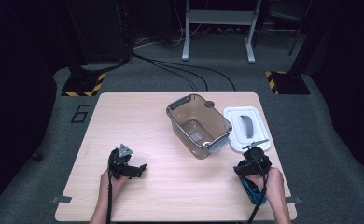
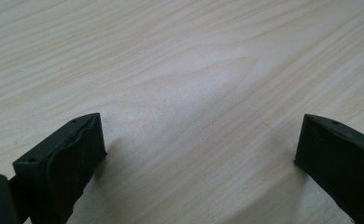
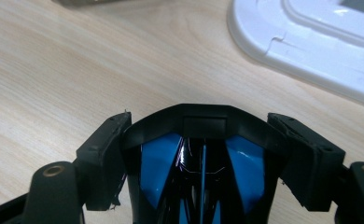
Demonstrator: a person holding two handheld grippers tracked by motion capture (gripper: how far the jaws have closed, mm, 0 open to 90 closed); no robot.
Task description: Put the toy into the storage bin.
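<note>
Right gripper [image 3: 203, 140] clamps a black-and-blue object [image 3: 201, 172], jaws pressed on both its sides; the high view puts it at the near right of the table [image 1: 124, 116], just in front of the white lid [image 1: 245, 126]. What the object is exactly, cannot tell; glossy plastic, black frame with blue panels. Left gripper [image 2: 199, 149] has its jaws spread wide over bare wood, nothing between them, sitting at the near left, well apart from everything else.

Clear grey-trimmed bin [image 1: 199, 126] stands mid-table, lidless, its right side just beside the lid. Looks empty apart from reflections.

Likely job: object goes into the bin, lid maybe after. Risks from here:

- Grip sits near the object's front end and the surface is shiny, so it could slip or swivel in the jaws during the lift, especially on a quick swing
- Path to the bin runs past the lid's near corner and the bin's grey latch; a low carry could catch the lid and shove it, or knock the bin
- Bin is light and unheld; a bump on its rim could slide or tip it, since the left gripper is too far off to steady it
- Release from high up could make the object bounce off the hard bin floor
- Cable trailing from the right gripper could drag across the lid on the way over
</note>
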